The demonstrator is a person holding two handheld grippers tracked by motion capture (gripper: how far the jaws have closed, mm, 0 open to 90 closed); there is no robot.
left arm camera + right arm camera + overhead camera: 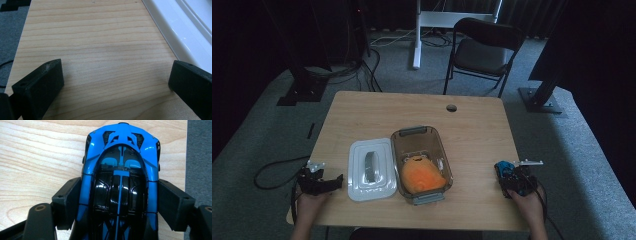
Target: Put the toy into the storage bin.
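Note:
A blue and black toy car (121, 177) sits between the jaws of my right gripper (120, 200), which press on both its sides. In the high view that gripper (511, 176) rests near the table's right edge with the toy car (503, 168) in it. A clear storage box (420, 161) stands mid-table with an orange soft thing (422, 176) inside. Its white lid (370, 169) lies flat to the left of it. My left gripper (324, 182) sits near the front left, open, with bare wood between its jaws. The lid's rim (175, 37) lies to its right.
The wooden table (377, 112) has a round cable hole (451, 107) near its far edge. A black folding chair (484, 50) and a white desk leg (417, 35) stand beyond it. A cable (272, 170) loops on the carpet at left.

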